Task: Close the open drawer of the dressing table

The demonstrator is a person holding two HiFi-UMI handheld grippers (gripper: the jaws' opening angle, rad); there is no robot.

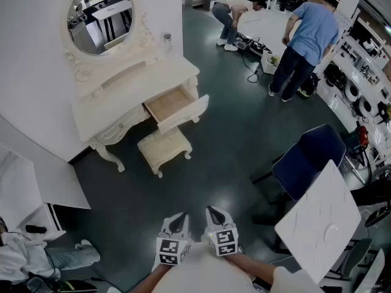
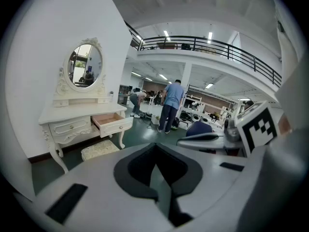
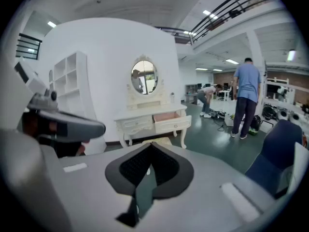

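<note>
Left tool (image 1: 178,220) and right tool (image 1: 215,213), both pinched together and empty, are well apart from the open drawer (image 1: 172,104); step close, push its front squarely into the desk (image 1: 137,85).

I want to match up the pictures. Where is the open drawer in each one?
Head view: the open drawer is in the upper half, left of centre.
Left gripper view: the open drawer is left of centre, about mid-height.
Right gripper view: the open drawer is just right of centre, about mid-height.
Shared landmark: the oval mirror, up and left of it everywhere.
</note>
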